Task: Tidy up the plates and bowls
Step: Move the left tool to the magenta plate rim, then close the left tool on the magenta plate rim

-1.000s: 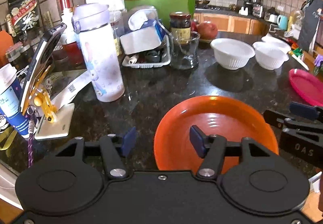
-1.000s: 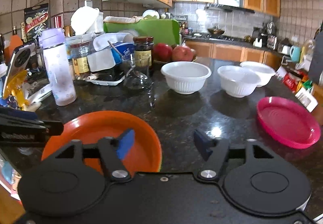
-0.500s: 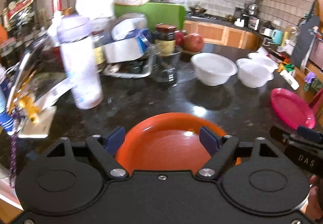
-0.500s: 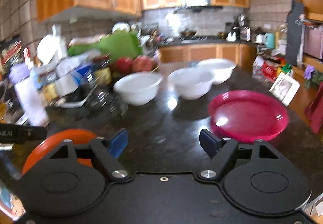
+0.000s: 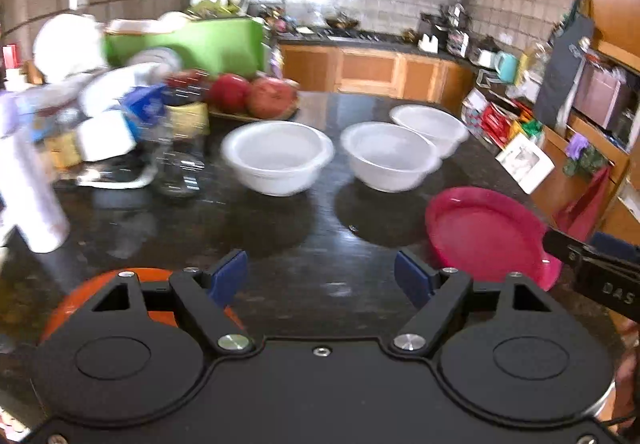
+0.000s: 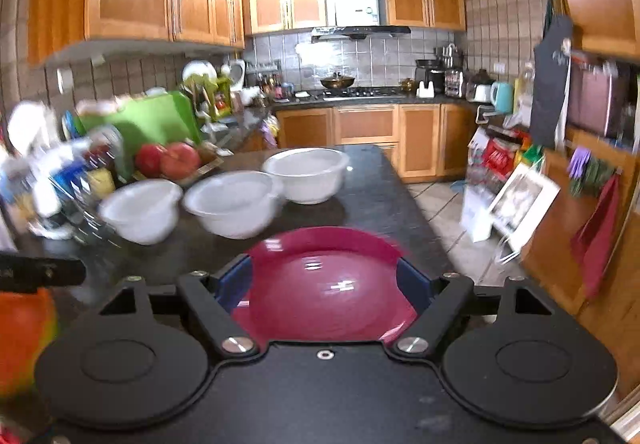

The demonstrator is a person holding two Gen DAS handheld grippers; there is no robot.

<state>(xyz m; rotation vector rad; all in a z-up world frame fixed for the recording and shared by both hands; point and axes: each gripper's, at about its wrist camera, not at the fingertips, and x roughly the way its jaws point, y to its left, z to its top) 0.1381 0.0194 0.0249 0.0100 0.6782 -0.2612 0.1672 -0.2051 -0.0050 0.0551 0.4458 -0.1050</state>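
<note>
A: Where does the pink plate (image 6: 324,284) lie against the right gripper (image 6: 326,282)?

B: In the right wrist view it sits on the black stone worktop (image 6: 372,180) straight ahead, framed by the two blue fingertips (image 6: 234,284). The jaws are spread wide and hold nothing; whether the pads touch the plate's rim I cannot tell, since that view is smeared. From the left wrist view the same plate (image 5: 486,232) lies near the right edge of the worktop, with the right gripper's black finger (image 5: 592,268) just beside its near right rim.

A: And the left gripper (image 5: 320,276)?

B: Its jaws are spread wide too, empty, with only bare worktop (image 5: 312,228) between the blue pads (image 5: 228,274). The orange plate (image 5: 76,300) lies at the near left corner, mostly hidden under the gripper's left finger mount, outside the gap between the fingers.

A: The bowls?

B: Three white bowls stand in a row toward the far end of the worktop, well ahead of both grippers. The left bowl (image 5: 278,158) is apart from the other two; the middle bowl (image 5: 390,156) and the far right bowl (image 5: 430,126) look to be touching or just beside each other. Behind the left bowl a tray of red fruit (image 5: 256,98) sits by a green cutting board (image 5: 188,46), and a white bottle (image 5: 30,184) stands along the left edge, blurred.
</note>
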